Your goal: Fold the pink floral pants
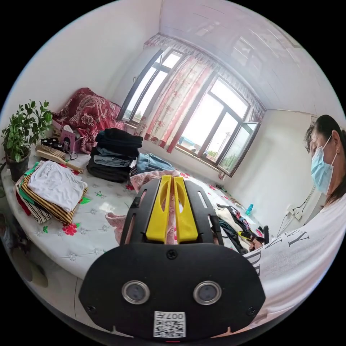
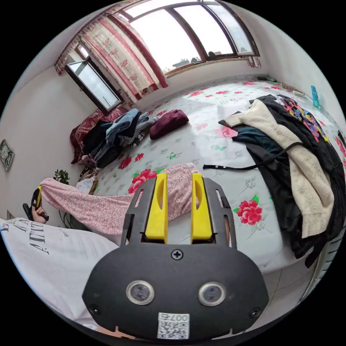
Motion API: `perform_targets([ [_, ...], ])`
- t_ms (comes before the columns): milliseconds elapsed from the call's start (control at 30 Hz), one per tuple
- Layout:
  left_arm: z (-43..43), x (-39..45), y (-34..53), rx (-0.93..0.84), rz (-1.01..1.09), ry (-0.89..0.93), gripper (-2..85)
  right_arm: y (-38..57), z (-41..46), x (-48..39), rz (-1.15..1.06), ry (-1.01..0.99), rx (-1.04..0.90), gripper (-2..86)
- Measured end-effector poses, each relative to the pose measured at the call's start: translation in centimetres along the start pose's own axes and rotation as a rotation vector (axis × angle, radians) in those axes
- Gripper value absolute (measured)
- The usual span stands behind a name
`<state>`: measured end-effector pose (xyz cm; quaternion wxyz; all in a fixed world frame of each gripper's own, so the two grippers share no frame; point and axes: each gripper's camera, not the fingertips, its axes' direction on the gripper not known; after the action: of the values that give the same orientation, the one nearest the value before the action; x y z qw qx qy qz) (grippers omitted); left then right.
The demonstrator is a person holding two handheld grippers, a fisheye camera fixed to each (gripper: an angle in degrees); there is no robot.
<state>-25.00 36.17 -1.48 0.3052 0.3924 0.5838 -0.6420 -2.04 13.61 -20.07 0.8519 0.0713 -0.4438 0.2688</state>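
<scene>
My left gripper (image 1: 172, 207) pinches the soft, light pink floral cotton pants (image 2: 108, 207), which sag limply; my right gripper (image 2: 179, 205), jaws parted and empty, should take the far hem.

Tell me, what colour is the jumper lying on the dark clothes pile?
The jumper is cream, clearest in the right gripper view.

The left gripper view looks from just behind its own yellow fingers (image 1: 158, 212), raised above the bed (image 1: 90, 238) near its edge, and faces across it toward the windows (image 1: 212, 122). The right gripper view sits close above the same bed (image 2: 216, 144), facing along it toward the windows (image 2: 187, 36). Both views share the flowered sheet, the pink floral pants (image 2: 93, 209), the curtains and the person's white shirt (image 1: 299, 259).
</scene>
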Motion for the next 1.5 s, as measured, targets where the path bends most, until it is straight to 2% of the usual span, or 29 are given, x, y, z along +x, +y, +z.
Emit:
perform_targets([
  [100,-0.2,-0.5,-0.5,0.011,0.011,0.002,-0.9,-0.8,3.7,-2.5,-0.069,0.001,-0.067,5.3],
  [267,-0.8,-1.7,-0.9,0.055,-0.002,0.006,-1.0,-3.4,7.9,-7.4,-0.271,0.114,-0.105,5.0],
  [433,0.4,-3.6,-0.3,0.039,-0.041,-0.026,-0.9,-3.6,16.5,-7.6,-0.313,0.216,-0.425,1.6],
  [467,0.6,-3.8,-0.3,0.035,-0.045,-0.032,-0.9,-3.5,16.8,-7.5,-0.32,0.232,-0.442,1.3],
  [567,1.1,-5.1,0.0,0.018,-0.068,-0.074,-1.0,-3.7,12.3,-7.1,-0.273,0.177,-0.268,0.2],
  [667,1.6,-6.9,0.6,-0.007,-0.109,-0.162,-0.9,-4.0,3.2,-5.6,-0.164,0.071,-0.008,-0.1],
  [733,3.3,-9.1,1.8,-0.099,-0.132,-0.28,-0.9,-2.8,-4.8,-4.2,-0.105,0.003,0.254,-0.2],
  [800,5.4,-11.5,3.5,-0.202,-0.179,-0.34,-0.9,-1.7,-8.7,-2.9,-0.089,0.004,0.384,-0.2],
  [867,7.6,-14.0,5.8,-0.271,-0.251,-0.329,-0.9,-1.3,-9.8,-1.3,-0.077,0.026,0.366,-0.2],
  [933,9.4,-17.2,9.1,-0.252,-0.401,-0.25,-0.8,-1.3,-8.5,0.8,0.013,0.081,0.132,-0.2],
  [1033,11.5,-19.5,11.6,-0.258,-0.51,-0.14,0.2,0.8,-6.8,0.5,0.005,0.13,0.056,-0.3],
  [1200,16.2,-19.8,11.9,-0.398,-0.412,-0.193,6.1,2.3,-5.3,0.1,0.069,0.117,0.048,-0.3],
  [1367,23.7,-21.0,9.5,-0.504,-0.305,-0.197,11.0,0.7,-6.6,-1.3,0.023,0.138,0.078,-0.3],
  [1467,30.0,-22.2,9.7,-0.659,-0.262,-0.228,11.2,0.1,-7.5,-2.0,0.01,0.125,0.105,-0.3],
  [1500,32.6,-22.8,10.7,-0.766,-0.249,-0.262,10.9,0.0,-7.7,-2.2,0.013,0.121,0.107,-0.3],
])
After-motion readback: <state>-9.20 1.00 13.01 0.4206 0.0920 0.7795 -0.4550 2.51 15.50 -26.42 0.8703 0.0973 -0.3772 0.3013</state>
